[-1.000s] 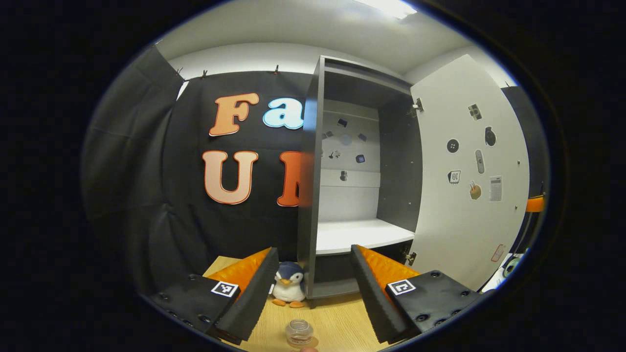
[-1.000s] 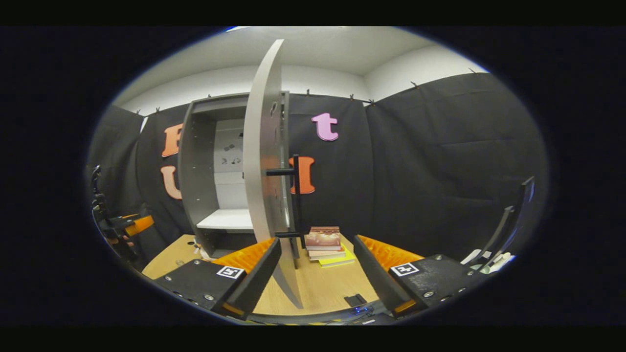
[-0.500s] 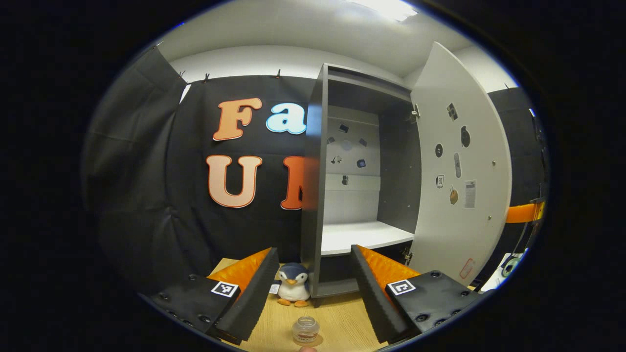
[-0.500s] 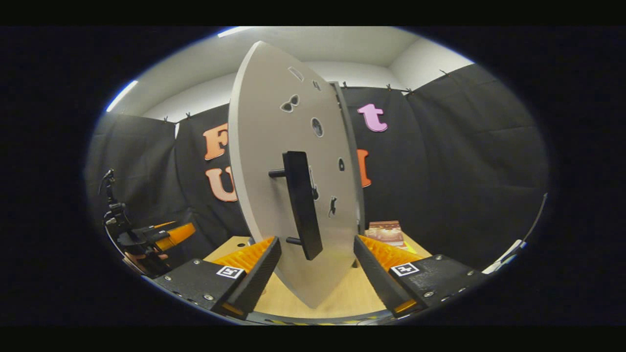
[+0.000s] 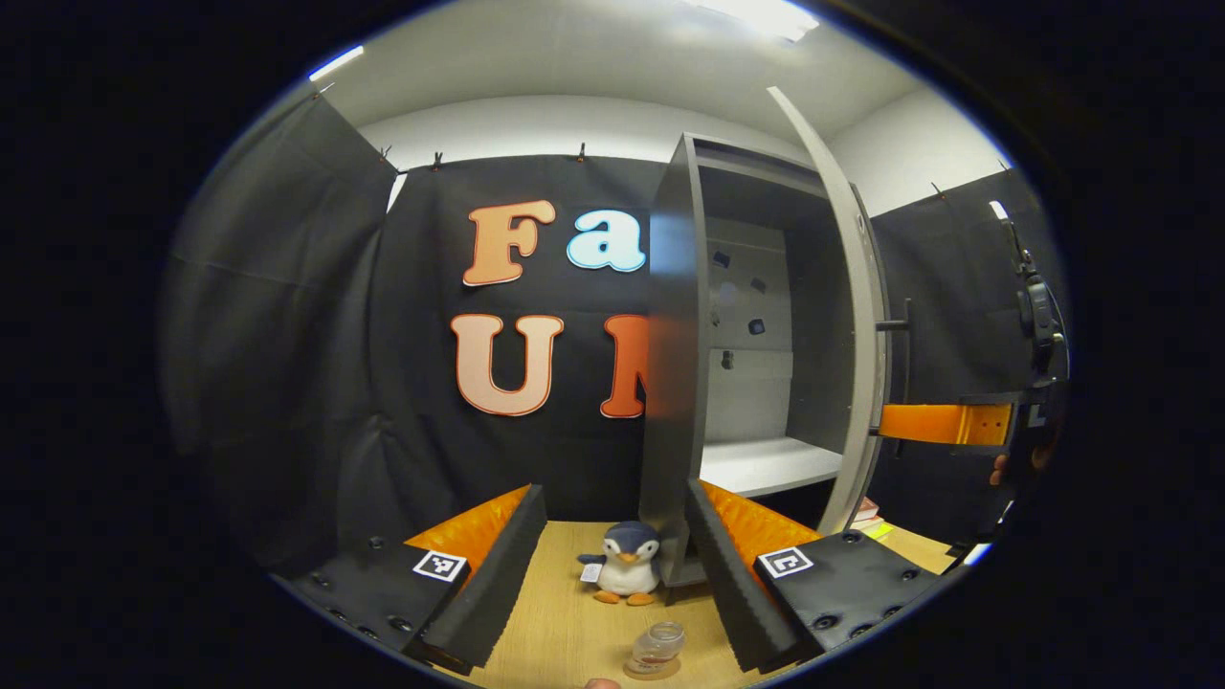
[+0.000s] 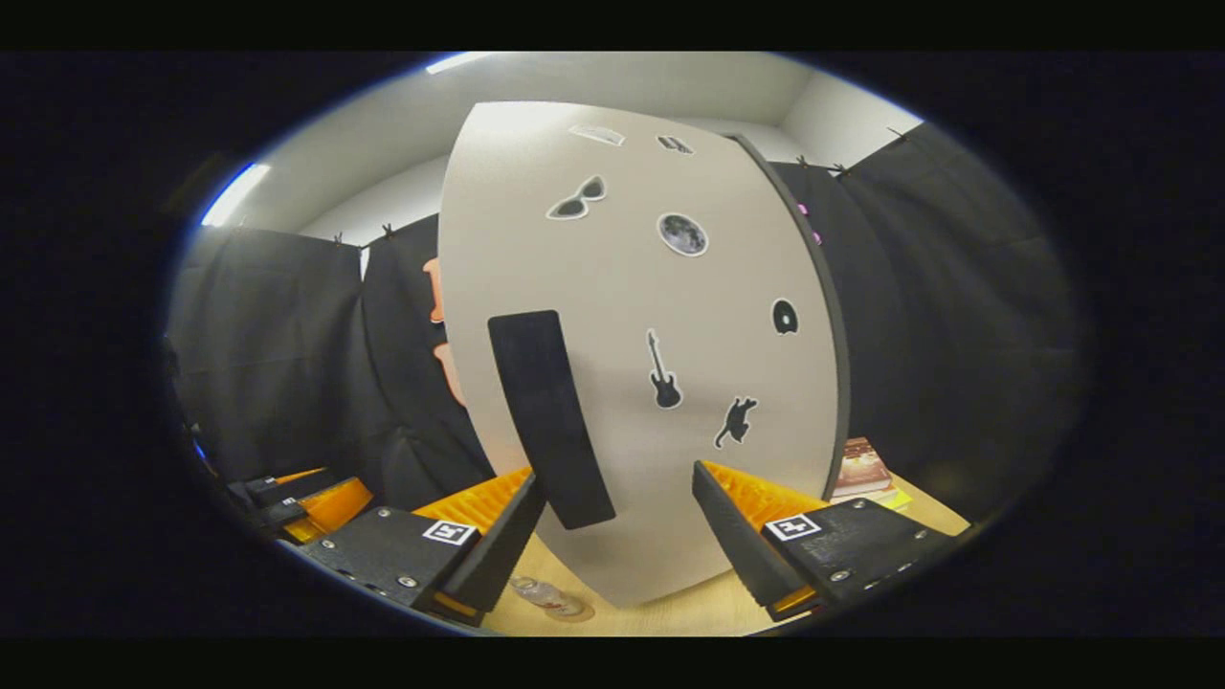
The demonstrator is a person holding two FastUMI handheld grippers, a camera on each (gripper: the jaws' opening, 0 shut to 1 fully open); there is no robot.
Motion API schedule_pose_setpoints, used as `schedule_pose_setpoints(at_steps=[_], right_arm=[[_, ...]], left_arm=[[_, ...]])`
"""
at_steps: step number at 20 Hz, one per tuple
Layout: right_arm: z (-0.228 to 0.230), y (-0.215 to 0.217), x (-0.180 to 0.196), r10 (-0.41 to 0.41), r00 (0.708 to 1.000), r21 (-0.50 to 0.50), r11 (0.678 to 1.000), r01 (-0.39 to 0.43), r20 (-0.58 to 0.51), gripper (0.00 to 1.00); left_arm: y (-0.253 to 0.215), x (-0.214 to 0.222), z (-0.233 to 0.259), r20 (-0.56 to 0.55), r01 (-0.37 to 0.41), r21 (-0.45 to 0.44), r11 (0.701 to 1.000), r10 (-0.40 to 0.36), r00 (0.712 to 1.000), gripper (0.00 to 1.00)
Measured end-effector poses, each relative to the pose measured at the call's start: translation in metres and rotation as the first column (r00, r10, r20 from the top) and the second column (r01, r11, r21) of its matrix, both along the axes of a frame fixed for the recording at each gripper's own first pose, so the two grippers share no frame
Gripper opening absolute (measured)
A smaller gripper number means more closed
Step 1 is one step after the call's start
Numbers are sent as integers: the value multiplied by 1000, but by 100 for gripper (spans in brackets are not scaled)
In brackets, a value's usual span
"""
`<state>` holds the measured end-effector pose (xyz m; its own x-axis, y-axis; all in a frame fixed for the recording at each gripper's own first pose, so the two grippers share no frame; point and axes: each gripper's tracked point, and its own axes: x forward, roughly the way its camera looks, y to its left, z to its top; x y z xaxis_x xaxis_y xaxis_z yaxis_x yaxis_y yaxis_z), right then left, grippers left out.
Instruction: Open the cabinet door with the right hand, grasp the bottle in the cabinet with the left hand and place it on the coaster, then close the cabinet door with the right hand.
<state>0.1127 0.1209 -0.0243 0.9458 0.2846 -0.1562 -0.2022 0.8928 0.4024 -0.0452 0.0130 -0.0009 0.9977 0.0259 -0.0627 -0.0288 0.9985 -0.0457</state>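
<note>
A small clear bottle (image 5: 657, 647) stands upright on a round coaster (image 5: 639, 668) on the wooden table, just below my open, empty left gripper (image 5: 612, 493). The grey cabinet (image 5: 670, 383) stands behind it, its pale door (image 5: 852, 316) swung about halfway in. In the right gripper view the door (image 6: 651, 316) faces me close up, with its black bar handle (image 6: 547, 416) reaching down beside one finger of my open right gripper (image 6: 620, 478). The bottle (image 6: 544, 594) lies low in that view. The right gripper (image 5: 943, 424) also appears beyond the door's edge.
A toy penguin (image 5: 622, 572) sits on the table by the cabinet's foot. A stack of books (image 6: 861, 471) lies to the right of the cabinet. The left gripper (image 6: 306, 498) shows at the lower left of the right gripper view. The cabinet's white shelf (image 5: 766, 464) is bare.
The door has swung from wide open to about half shut, with the right gripper following close behind its front face. The bottle stayed on the coaster; the left gripper shifted slightly.
</note>
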Motion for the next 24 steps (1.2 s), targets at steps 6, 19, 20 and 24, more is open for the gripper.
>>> schedule_pose_setpoints(at_steps=[6,19,20,24], right_arm=[[-1,11,17,9,1000,5,1000,-9,-16,95],[1,26,32,-65,998,-16,998,65,-12,95],[1,27,34,-70,997,-10,998,70,-15,95],[-3,29,38,-91,995,16,996,92,-32,95]], left_arm=[[5,28,-5,8,22,-27,999,-22,1000,95],[24,67,-17,2,35,-30,999,-35,999,95],[24,69,-18,0,40,-32,999,-40,999,95],[29,68,-19,10,47,-35,998,-46,999,95]])
